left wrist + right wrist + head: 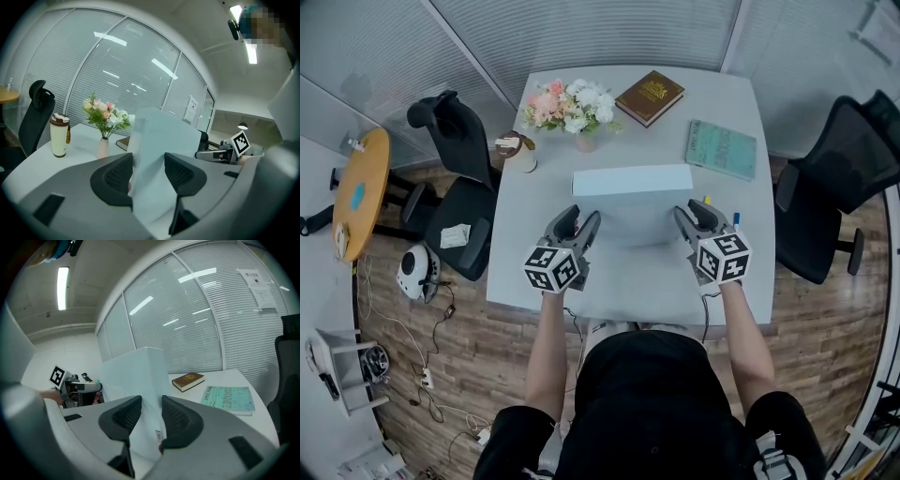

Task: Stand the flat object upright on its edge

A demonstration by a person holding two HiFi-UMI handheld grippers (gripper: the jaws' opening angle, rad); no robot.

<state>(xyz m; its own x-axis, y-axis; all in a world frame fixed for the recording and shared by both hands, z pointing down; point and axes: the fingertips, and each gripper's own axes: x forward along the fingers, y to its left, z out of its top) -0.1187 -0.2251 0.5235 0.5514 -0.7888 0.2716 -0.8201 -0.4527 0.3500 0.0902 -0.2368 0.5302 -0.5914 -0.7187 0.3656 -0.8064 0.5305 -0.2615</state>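
Note:
A flat white box [633,180] stands upright on its long edge in the middle of the grey table [628,281]. My left gripper [579,225] holds its left end and my right gripper [686,217] its right end. In the left gripper view the box [159,140] fills the gap of the left gripper [148,176], a corner turned toward the camera, and both pads touch it. In the right gripper view the box's narrow end [133,376] sits tight between the pads of the right gripper [151,416].
Behind the box are a vase of flowers [577,108], a brown book [649,97] and a teal book [721,148]. A lidded cup [522,153] stands at the table's left edge. Black office chairs flank the table at left [455,187] and right [834,187].

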